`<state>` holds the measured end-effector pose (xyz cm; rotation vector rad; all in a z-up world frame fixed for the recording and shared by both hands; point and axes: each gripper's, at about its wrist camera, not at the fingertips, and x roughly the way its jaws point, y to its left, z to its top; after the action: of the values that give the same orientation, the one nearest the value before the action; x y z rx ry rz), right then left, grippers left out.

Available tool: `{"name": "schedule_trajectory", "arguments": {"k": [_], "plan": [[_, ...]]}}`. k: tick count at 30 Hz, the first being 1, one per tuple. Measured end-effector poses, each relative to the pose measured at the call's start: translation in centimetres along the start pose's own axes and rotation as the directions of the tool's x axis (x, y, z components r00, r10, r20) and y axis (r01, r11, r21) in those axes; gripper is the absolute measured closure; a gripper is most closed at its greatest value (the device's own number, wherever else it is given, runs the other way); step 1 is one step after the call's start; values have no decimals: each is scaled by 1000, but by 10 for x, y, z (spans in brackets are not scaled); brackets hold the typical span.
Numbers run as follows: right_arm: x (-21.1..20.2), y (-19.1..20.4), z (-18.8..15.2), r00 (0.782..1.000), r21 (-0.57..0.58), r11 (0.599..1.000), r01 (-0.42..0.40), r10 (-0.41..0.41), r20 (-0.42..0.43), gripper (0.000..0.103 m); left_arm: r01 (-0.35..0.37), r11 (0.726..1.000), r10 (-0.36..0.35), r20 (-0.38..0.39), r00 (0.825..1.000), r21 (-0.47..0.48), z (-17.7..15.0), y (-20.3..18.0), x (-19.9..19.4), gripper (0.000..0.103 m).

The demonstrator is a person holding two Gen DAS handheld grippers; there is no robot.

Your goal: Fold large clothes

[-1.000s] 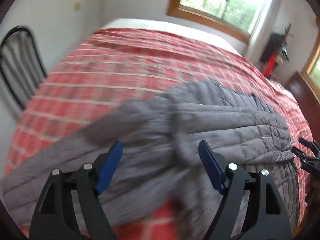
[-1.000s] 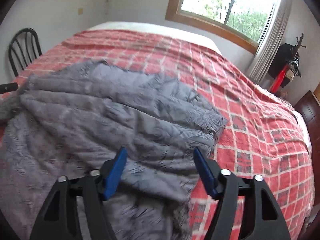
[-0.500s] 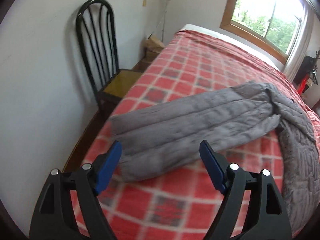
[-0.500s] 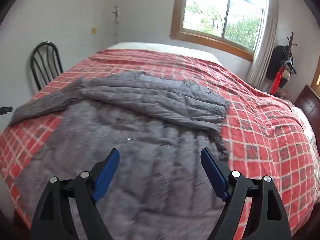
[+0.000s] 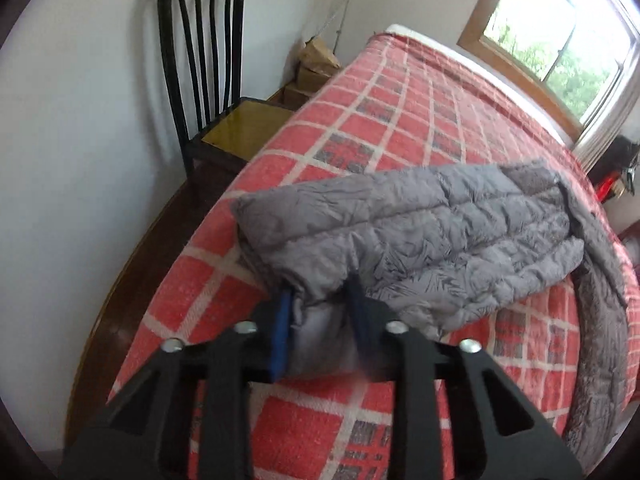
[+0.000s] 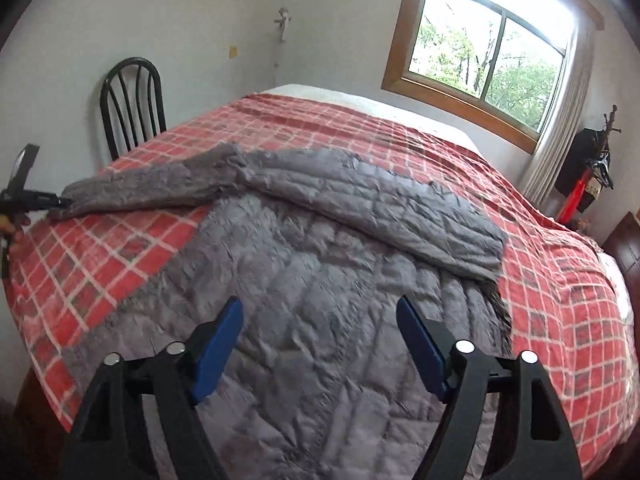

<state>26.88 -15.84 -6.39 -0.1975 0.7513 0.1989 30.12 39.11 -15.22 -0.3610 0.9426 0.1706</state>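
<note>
The grey quilted padded coat (image 6: 320, 300) lies on the red checked bed (image 6: 560, 280), its long sleeve (image 5: 400, 232) stretching toward the black chair (image 5: 200, 60). The left tool (image 5: 320, 300) has just clenched the cuff; the right tool (image 6: 320, 336) hovers released.

A wide bed (image 6: 560, 280) under a red checked cover fills most of the room. A black chair (image 5: 200, 60) with a curved slatted back and a yellowish seat stands beside the bed against a plain white wall (image 6: 160, 12). Brown boxes (image 5: 316, 68) sit on the dark wooden floor (image 5: 120, 280) past the chair. Daylight comes through a wood-framed window (image 6: 484, 60) with a pale curtain (image 6: 560, 128) on its right; green trees show outside.
</note>
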Motion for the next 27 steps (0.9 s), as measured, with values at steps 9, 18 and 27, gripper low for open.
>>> {"name": "schedule_trajectory", "arguments": {"k": [9, 18, 27], "plan": [[18, 24, 19, 998, -28, 998, -54, 54, -20, 37, 92, 994, -99, 132, 986, 63, 12, -30, -61, 99], [9, -8, 41, 996, 38, 996, -80, 81, -22, 37, 231, 921, -308, 223, 925, 313, 35, -182, -148, 101], [4, -77, 46, 999, 128, 991, -33, 38, -36, 37, 319, 822, -417, 116, 901, 472, 34, -338, -124, 101]]}}
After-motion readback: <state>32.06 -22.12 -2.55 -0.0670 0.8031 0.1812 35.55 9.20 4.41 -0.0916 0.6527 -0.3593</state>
